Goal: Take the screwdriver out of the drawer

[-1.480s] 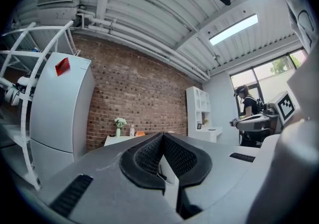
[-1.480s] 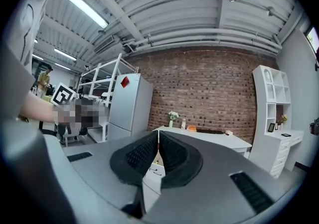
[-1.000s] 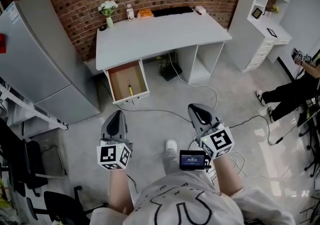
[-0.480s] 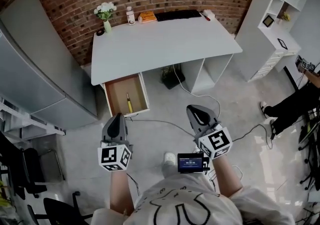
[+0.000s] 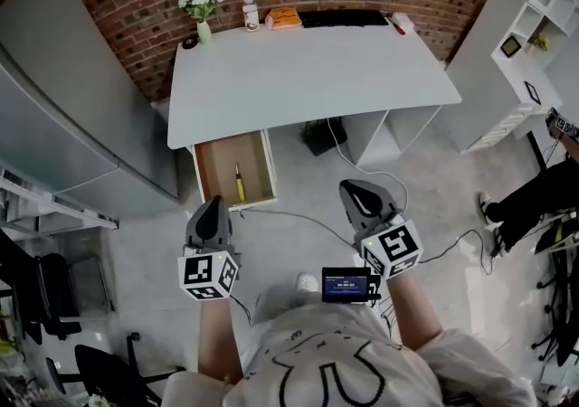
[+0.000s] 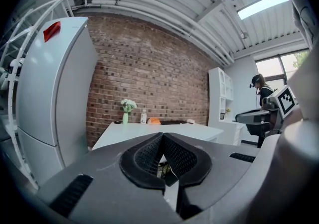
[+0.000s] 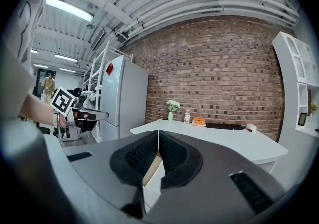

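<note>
screwdriver (image 5: 239,184) is in the open drawer (image 5: 261,170): yellow handle, lying lengthwise about mid-tray, nothing else in there that i can see. the drawer is pulled out from under the left end of the white worktop (image 5: 308,70), so the opening step looks done.

left tool (image 5: 213,203) is just short of the drawer's front edge, not over it yet. right tool (image 5: 355,190) is off to the right over bare floor, well apart from the drawer. both tools are empty, jaws pressed together. each gripper view shows the pads meeting at the tips with nothing between them.

status: approach only, no contact with the screwdriver.

left to do: get a tool over the tray, spread the jaws, come down on the handle, clamp, lift clear. the left tool is nearer, so probably the pick hand, but that's a guess. which end is the blade is too small to call from the head view.
</note>
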A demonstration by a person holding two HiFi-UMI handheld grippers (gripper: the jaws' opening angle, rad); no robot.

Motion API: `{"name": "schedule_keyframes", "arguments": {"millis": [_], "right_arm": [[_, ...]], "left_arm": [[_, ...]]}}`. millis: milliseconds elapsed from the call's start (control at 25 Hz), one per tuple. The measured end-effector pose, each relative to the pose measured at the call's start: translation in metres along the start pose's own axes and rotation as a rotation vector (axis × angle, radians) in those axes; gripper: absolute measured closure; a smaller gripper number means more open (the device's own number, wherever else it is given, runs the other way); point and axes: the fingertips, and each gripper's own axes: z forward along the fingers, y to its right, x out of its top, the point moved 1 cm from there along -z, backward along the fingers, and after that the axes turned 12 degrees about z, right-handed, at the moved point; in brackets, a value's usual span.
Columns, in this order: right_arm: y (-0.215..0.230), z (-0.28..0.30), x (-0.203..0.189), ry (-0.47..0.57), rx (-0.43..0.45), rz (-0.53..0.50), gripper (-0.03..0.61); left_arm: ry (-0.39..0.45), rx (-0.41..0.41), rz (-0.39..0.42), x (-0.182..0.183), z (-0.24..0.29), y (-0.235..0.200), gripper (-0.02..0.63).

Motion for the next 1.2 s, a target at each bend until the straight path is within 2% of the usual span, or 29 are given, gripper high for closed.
{"name": "schedule_keyframes", "arguments": {"millis": [200,440,720,880,1200], "right_arm": [[0.002,0.03,-0.014,-0.049,0.018,0.009,0.558],[0.013,0.073,-0.032,-0.104,0.0,0.039,0.558],[0.04,0.125,-0.049,-0.177,-0.052,0.057,0.558],[0.047,0.155,-0.062,-0.225,-0.075,0.081,0.558],[0.057,0.206,-0.084,-0.295,-0.093,0.107,0.558]], "left_arm": [[-0.062,-0.015,-0.016,-0.028,0.021,-0.012,0.603],[-0.129,-0.037,-0.06,-0.061,0.057,-0.035,0.603],[-0.222,-0.043,-0.181,-0.103,0.109,-0.069,0.603],[-0.287,-0.068,-0.19,-0.127,0.135,-0.086,0.603],[-0.351,-0.136,-0.189,-0.161,0.176,-0.107,0.603]]}}
